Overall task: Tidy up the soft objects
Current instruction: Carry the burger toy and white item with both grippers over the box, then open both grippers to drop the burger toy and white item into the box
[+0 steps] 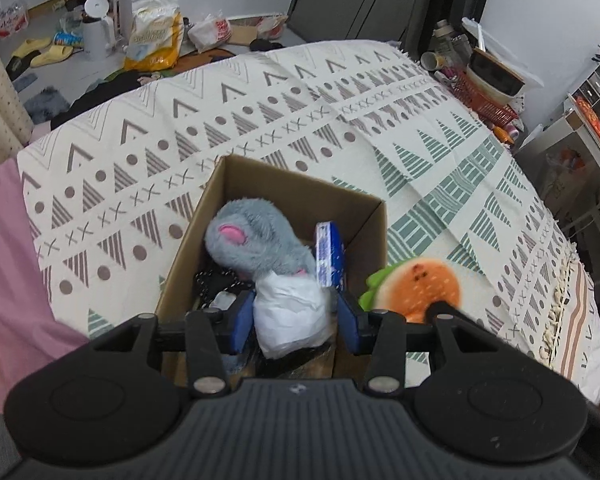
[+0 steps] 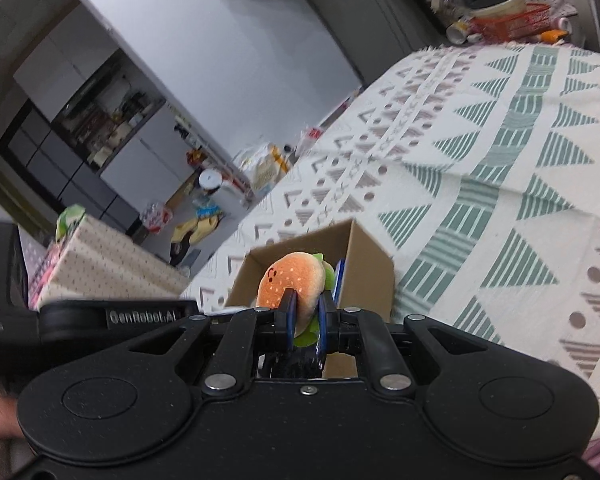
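Left wrist view: the left gripper (image 1: 296,316) hangs over an open cardboard box (image 1: 204,208) that stands on a bed spread with a patterned blanket (image 1: 140,152). Its blue fingers (image 1: 242,318) stand apart, and a white crumpled bag (image 1: 290,316) sits between them at lower centre; whether the pads actually press it cannot be told. Just beyond the bag, inside the box, lies a grey plush toy (image 1: 248,240) with a pink ear, and against the box's right wall a blue-and-white packet (image 1: 329,254) stands on edge. At the right of the frame, just outside the box's right wall, the burger plush (image 1: 418,284) shows its orange bun and green lettuce edge, with a dark finger of the other tool across its lower part.

Right wrist view: the right gripper (image 2: 306,318) has its blue fingers (image 2: 288,316) pinching the burger plush (image 2: 290,284) at its lower edge, so that the bun with its little face rises above the fingertips at centre frame. It is held just in front of the cardboard box (image 2: 374,276); the blue-and-white packet (image 2: 339,276) peeks out behind it. The patterned blanket (image 2: 500,184) fills the right half of the frame.
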Action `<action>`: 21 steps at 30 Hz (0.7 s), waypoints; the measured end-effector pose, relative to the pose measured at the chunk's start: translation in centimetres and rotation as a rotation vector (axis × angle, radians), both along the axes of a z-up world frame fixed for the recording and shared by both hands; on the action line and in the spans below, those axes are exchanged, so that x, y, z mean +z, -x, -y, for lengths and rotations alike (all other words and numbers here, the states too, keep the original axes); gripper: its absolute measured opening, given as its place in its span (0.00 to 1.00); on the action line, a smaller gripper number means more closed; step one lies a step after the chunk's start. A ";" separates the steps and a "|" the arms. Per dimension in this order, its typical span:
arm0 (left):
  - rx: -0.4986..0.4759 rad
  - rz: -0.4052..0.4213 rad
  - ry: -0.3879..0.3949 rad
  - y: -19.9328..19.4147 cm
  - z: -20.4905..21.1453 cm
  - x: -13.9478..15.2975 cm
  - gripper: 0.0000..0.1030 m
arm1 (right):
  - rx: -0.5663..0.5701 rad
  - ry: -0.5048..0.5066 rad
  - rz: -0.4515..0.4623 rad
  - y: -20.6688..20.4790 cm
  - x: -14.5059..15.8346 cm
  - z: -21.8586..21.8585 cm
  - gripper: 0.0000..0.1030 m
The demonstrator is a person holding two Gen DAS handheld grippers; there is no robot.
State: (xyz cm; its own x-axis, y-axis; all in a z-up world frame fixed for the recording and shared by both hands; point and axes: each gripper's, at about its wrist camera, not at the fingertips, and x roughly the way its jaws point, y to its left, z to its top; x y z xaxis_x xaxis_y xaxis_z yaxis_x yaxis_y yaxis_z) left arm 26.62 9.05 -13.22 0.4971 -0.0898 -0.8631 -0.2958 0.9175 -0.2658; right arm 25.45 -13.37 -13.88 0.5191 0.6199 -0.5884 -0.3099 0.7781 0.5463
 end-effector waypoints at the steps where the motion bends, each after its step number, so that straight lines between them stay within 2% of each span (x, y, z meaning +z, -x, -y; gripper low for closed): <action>1: 0.000 -0.009 0.005 0.0 -0.1 -0.1 0.46 | 0.014 0.007 -0.010 0.2 -0.4 -0.3 0.11; 10: 0.038 -0.012 -0.019 0.8 -2.0 0.5 0.48 | 0.089 0.053 -0.025 1.5 -0.8 -1.8 0.13; 11: 0.037 -0.009 -0.021 0.9 -2.2 0.7 0.48 | 0.098 0.061 -0.030 1.5 -0.8 -1.9 0.19; 15: 0.036 -0.002 -0.022 1.3 -2.5 1.1 0.48 | 0.129 0.043 -0.040 1.9 -0.2 -1.8 0.29; 17: 0.029 0.005 -0.026 1.6 -2.5 1.4 0.49 | 0.121 0.050 -0.012 2.0 0.6 -1.6 0.37; 21: 0.017 0.021 -0.071 2.2 -2.3 2.2 0.58 | 0.073 0.080 0.014 1.9 1.7 -1.1 0.45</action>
State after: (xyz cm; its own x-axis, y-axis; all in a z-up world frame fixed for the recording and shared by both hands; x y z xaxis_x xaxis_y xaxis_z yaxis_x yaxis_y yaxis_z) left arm 24.40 11.39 -10.99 0.5158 -0.0205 -0.8564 -0.3062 0.9293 -0.2067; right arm 23.51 -12.30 -12.16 0.4825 0.6077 -0.6308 -0.3744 0.7941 0.4787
